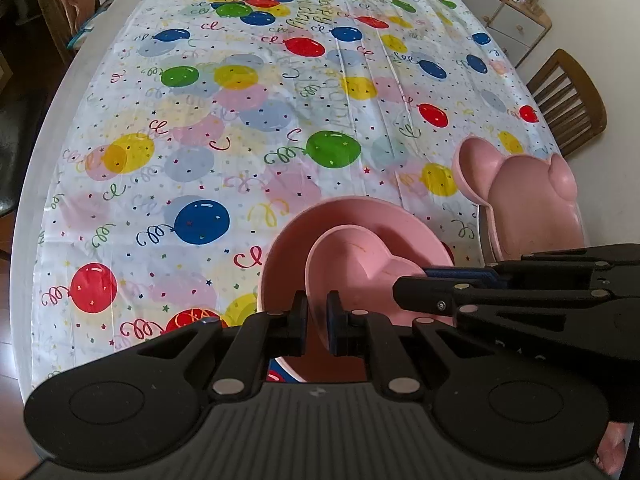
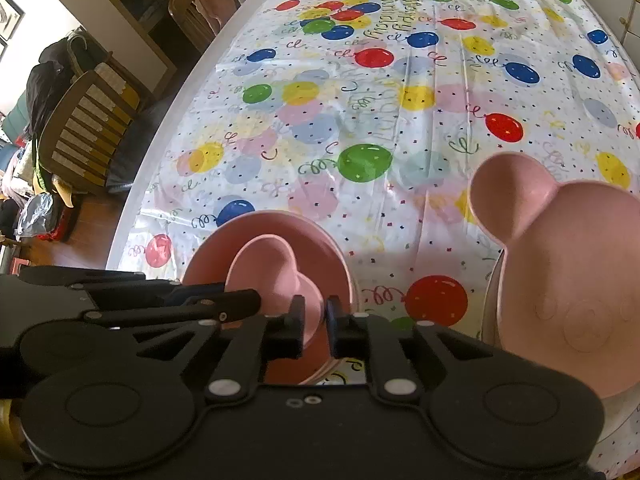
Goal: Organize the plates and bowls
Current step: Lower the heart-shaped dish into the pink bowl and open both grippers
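Left wrist view: left gripper (image 1: pixel 317 322) pinches the heart bowl's (image 1: pixel 356 256) near rim; right gripper (image 1: pixel 412 286) grips its right side; round bowl (image 1: pixel 292 240) sits right underneath.

1. The balloon-print tablecloth (image 1: pixel 240 120) lies bare across the far and middle table: wide free room.
2. Near the front edge, the round pink bowl (image 1: pixel 288 240) with the heart-shaped bowl (image 1: pixel 352 256) inside it blocks the centre.
3. Both grippers crowd that heart-shaped bowl's rim.
4. The mouse-eared pink plate (image 1: pixel 532 204) fills the right side.
5. A strip of cloth separates the bowls from the plate.
6. Wooden chairs (image 2: pixel 88 120) stand at the table's edges.
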Tool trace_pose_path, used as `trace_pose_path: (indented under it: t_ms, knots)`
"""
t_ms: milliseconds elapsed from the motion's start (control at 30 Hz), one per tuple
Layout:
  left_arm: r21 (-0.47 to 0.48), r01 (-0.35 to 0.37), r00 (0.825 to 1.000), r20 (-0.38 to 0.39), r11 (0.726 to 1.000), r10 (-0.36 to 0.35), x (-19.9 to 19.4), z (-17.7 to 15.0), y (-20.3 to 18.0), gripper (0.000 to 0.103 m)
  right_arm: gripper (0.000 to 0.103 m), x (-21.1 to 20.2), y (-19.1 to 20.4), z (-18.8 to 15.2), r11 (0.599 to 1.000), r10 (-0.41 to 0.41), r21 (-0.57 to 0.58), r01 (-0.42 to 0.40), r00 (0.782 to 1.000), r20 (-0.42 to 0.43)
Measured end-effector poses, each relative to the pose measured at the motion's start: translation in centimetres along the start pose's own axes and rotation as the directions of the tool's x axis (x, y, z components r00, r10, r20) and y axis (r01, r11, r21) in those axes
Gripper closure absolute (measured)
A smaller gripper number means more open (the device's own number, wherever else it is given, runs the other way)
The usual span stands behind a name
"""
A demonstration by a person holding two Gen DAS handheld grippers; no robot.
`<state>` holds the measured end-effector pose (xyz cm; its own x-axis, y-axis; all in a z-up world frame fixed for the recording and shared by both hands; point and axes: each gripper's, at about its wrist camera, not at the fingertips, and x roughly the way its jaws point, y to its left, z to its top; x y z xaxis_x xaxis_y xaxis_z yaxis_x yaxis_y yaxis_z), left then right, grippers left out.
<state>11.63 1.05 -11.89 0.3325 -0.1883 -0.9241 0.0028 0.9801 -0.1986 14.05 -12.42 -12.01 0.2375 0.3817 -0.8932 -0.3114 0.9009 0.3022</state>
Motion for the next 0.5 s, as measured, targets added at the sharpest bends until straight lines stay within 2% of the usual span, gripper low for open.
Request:
trace_pose_path:
  t_ms: [133,500]
  knots:
    - [0.0,0.002,1.0,0.003,1.0,-0.002,-0.2,-0.2,0.1,0.094,0.091,-0.3,0.1,-0.1,1.0,0.001,-0.001,-0.001,1.0,0.007]
    - [0.012,0.008,0.999,0.037,1.0,-0.009,-1.5,-0.6,0.1,0.094,0.077,-2.1,0.2,-0.1,1.0,0.011,0.003,-0.012,0.998,0.055]
